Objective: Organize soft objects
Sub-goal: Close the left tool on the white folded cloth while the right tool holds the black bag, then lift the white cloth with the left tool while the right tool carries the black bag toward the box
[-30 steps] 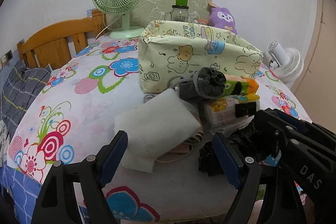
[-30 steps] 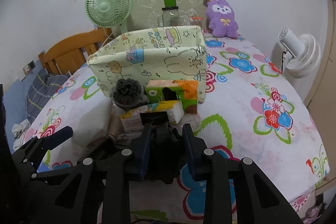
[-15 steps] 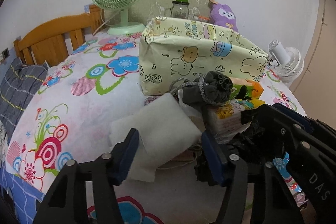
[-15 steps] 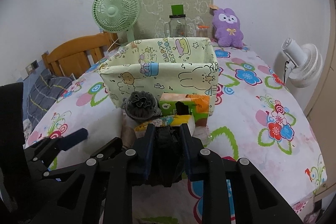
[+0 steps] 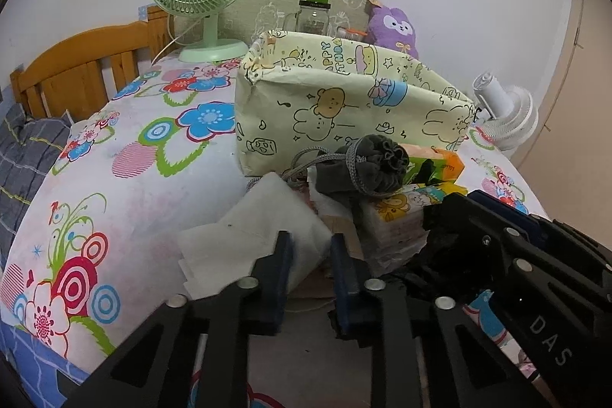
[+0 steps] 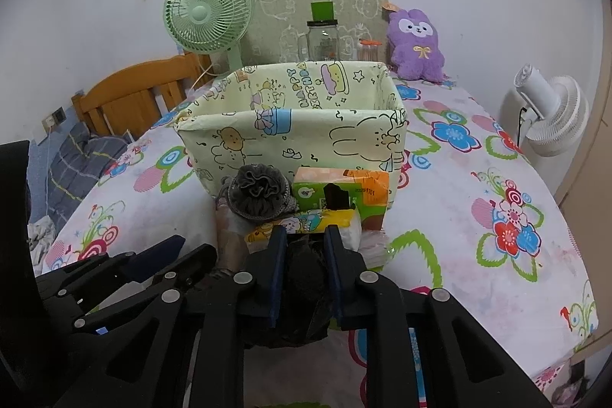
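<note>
Floral-print sheeting covers the tabletop, which stands against a white wall with a wooden bed frame to the left. At the back stand a green desk fan, a glass jar with a green lid and a purple plush toy; a white fan stands off the right edge. A cream cartoon-print fabric bin sits mid-surface. Against its near wall lies a heap: a grey drawstring pouch, a green-and-orange tissue pack, a yellow cartoon tissue pack and a white folded cloth. The left claw is narrowed, its blue pads at the cloth's near edge; whether they grip it cannot be told. The right claw is closed on a black soft item, just in front of the heap.
</note>
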`<state>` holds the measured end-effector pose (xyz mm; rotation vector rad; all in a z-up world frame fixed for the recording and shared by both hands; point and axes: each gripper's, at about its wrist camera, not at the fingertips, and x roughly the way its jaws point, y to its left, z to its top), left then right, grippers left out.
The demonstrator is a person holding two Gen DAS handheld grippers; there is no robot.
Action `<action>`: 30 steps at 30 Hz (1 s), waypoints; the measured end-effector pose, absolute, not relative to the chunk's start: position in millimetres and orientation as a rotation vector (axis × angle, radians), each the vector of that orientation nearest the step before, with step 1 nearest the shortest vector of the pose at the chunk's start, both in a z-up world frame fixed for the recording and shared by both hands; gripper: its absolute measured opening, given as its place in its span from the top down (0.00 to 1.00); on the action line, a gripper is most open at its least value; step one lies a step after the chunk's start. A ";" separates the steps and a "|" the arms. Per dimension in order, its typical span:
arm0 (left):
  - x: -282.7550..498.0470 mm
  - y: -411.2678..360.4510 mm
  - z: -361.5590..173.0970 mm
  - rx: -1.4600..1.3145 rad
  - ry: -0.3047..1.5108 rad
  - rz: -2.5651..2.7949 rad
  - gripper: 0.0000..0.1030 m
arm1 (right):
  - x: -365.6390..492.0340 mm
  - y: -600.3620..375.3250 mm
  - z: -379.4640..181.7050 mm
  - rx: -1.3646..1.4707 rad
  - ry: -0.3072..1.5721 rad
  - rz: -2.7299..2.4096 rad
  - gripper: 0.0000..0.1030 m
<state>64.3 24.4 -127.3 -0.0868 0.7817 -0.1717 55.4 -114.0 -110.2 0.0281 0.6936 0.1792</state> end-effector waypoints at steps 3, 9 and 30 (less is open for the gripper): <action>62.6 23.0 -125.3 -0.082 0.777 -0.171 0.87 | 54.5 -113.9 -107.7 0.032 0.687 0.182 0.79; 60.1 22.7 -120.8 -0.086 0.772 -0.171 0.89 | 53.2 -117.5 -105.3 0.047 0.683 0.179 0.81; 52.3 9.3 -77.7 -0.058 0.700 -0.182 0.90 | 46.3 -128.2 -69.6 0.063 0.614 0.167 0.83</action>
